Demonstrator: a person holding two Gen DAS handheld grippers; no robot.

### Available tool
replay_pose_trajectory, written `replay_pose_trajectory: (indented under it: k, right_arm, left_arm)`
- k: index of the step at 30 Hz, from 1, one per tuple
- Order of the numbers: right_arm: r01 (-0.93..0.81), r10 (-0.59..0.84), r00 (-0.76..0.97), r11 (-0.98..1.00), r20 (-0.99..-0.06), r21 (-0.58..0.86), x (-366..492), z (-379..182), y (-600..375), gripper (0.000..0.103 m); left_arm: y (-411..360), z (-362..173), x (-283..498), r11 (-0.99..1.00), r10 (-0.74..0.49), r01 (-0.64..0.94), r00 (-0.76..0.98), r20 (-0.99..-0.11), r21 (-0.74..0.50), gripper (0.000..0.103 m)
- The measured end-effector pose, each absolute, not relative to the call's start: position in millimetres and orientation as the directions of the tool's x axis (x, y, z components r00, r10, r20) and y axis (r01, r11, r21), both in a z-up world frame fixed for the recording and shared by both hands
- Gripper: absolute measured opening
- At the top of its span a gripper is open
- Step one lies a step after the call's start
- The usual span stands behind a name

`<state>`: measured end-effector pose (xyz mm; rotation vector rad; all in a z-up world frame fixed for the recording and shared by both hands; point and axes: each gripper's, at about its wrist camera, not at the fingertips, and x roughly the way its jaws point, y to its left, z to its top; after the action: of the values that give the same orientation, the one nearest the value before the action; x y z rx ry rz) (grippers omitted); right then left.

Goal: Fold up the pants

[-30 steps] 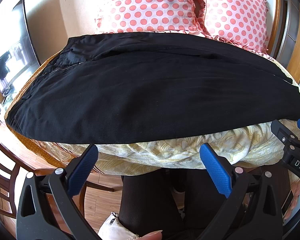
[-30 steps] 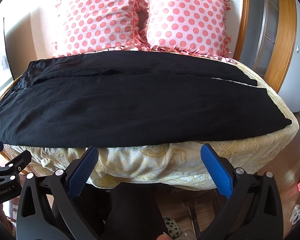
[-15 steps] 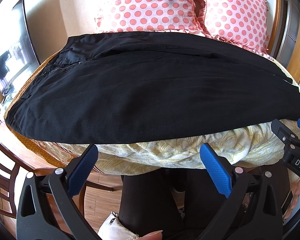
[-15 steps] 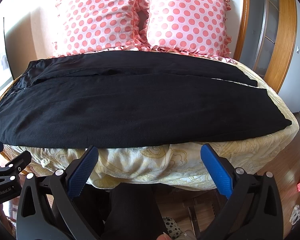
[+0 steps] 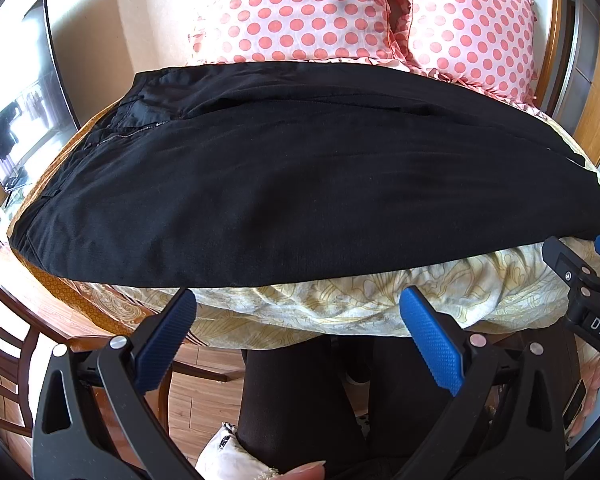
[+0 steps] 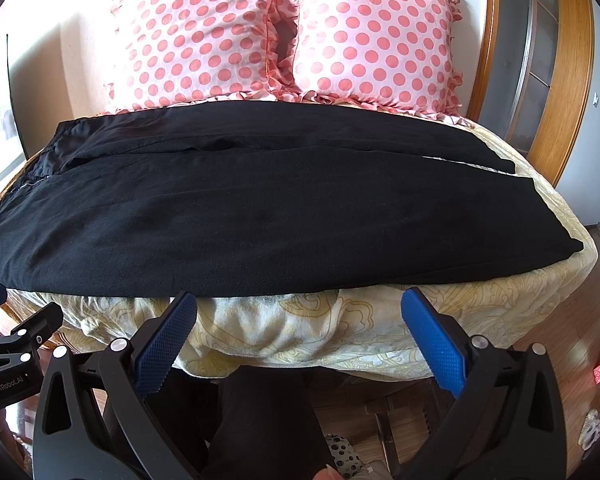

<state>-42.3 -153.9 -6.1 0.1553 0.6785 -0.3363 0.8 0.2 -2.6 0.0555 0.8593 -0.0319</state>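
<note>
Black pants lie flat across the bed, waistband and zipper at the left, leg hems at the right; they also show in the right wrist view. The near leg lies in front of the far leg. My left gripper is open and empty, just short of the pants' near edge. My right gripper is open and empty, also in front of the near edge, over the bed's side. Each gripper shows at the edge of the other's view.
Two pink polka-dot pillows stand at the headboard behind the pants. A yellow patterned bedspread hangs over the bed's near side. A wooden chair stands at the lower left. A person's dark legs are below the grippers.
</note>
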Motion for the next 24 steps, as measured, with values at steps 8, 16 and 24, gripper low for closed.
replay_pose_trajectory:
  k: [8, 16, 24]
  right_arm:
    - [0.354, -0.254, 0.727, 0.935, -0.638, 0.031, -42.4, -6.3, -154.1, 0.102]
    - [0.354, -0.253, 0.726, 0.935, -0.639, 0.031, -42.5, -6.7, -154.5, 0.102]
    - [0.354, -0.254, 0.726, 0.935, -0.639, 0.032, -43.1, -6.5, -155.2, 0.102]
  left_arm:
    - [0.5, -4.3, 0.5, 0.998, -0.006, 0.05, 0.651, -0.759, 0.035, 0.101]
    - [0.4, -4.6, 0.5, 0.998, -0.007, 0.05, 0.65, -0.76, 0.034, 0.101]
    - [0.4, -4.4, 0.7, 0.998, -0.006, 0.05, 0.65, -0.76, 0.034, 0.101]
